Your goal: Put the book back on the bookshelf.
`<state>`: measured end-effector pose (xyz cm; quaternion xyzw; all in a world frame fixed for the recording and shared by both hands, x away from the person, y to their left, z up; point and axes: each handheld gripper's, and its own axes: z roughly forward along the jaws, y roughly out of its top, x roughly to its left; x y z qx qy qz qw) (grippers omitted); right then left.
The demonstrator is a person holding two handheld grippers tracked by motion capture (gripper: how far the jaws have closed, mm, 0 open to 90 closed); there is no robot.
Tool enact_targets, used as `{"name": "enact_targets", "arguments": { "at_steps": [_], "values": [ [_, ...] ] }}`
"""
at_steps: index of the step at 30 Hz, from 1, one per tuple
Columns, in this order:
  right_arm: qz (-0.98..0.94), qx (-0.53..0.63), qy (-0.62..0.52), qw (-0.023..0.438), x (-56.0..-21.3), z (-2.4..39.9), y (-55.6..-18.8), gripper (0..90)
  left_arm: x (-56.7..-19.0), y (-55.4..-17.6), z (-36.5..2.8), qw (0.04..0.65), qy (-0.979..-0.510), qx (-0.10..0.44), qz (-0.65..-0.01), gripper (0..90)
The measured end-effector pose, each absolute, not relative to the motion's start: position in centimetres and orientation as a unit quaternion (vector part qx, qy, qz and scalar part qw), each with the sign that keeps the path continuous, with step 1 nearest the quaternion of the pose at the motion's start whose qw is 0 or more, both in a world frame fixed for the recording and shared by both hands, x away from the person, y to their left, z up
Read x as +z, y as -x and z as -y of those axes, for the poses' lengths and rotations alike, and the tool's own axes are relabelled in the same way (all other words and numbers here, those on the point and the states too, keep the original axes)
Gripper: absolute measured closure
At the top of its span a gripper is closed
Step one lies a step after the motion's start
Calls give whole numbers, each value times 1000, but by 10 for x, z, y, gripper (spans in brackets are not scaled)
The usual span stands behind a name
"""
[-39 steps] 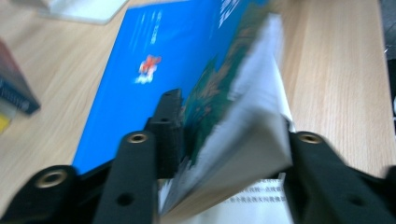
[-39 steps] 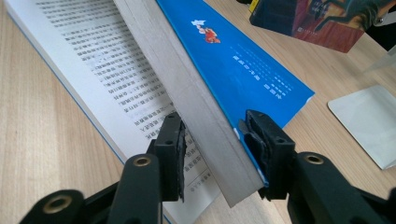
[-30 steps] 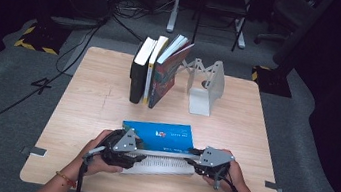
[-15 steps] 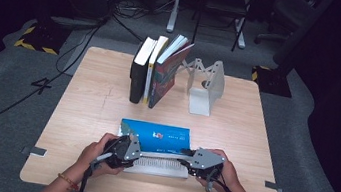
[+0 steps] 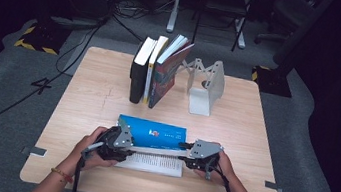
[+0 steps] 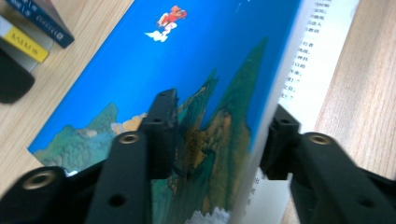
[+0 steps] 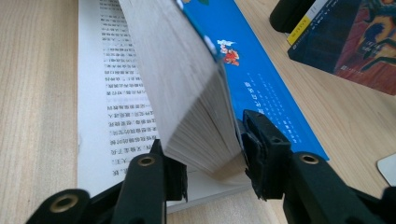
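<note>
A thick paperback book with a bright blue illustrated cover [image 5: 152, 133] is lying open near the front edge of the pale wooden table [image 5: 256, 118], its blue cover and block of pages lifted above a white printed page lying flat on the near side. The left gripper [image 5: 123, 145] is holding the book's left end: in the left gripper view [image 6: 219, 140] one jaw is lying on the blue cover and the other is sitting past the page edge over the printed page, the jaws having just opened a little, and whether they are pressing I cannot tell. The right gripper [image 5: 184, 153] is working at the right end; in the right gripper view [image 7: 212, 158] its jaws are straddling the raised page block, standing right against both sides, having just widened slightly.

Farther back, three books [image 5: 154, 71] are standing upright, the rightmost leaning left. Just right of them a white metal bookend [image 5: 206, 86] is standing, apart from the leaning book. Bare wood is lying between the standing row and the open book.
</note>
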<state>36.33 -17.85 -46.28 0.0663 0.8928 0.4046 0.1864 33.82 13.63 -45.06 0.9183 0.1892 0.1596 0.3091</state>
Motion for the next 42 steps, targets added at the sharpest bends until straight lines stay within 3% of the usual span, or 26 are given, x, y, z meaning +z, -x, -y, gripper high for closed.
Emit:
{"name": "enact_targets", "arguments": {
  "at_steps": [2,17,22,23,26,29,31,34,40,42],
  "values": [
    [-892,404,-72,192,-461,177,-360,628,-449,-335,-131,304,-917,163,-198,503],
    [-900,375,-68,213,-444,148,-320,659,-453,-317,-89,298,-911,178,-224,434],
    [-900,374,-62,215,-445,145,-318,655,-457,-314,-84,294,-910,195,-216,499],
    [-897,385,-56,211,-446,147,-320,641,-457,-314,-83,293,-911,199,-210,552],
    [-891,415,-50,179,-448,155,-327,611,-459,-312,-84,294,-911,206,-202,585],
    [-888,423,-67,166,-454,164,-339,504,-457,-315,-89,313,-907,192,-207,619],
    [-893,405,-64,185,-457,167,-344,483,-457,-316,-90,315,-907,188,-206,626],
    [-894,405,-85,174,-464,173,-357,459,-456,-319,-94,327,-906,176,-206,634],
    [-886,421,-91,170,-478,174,-370,570,-452,-326,-99,336,-906,154,-208,635],
    [-889,409,-78,192,-476,172,-365,595,-452,-328,-100,342,-904,146,-213,604]
  ]
}}
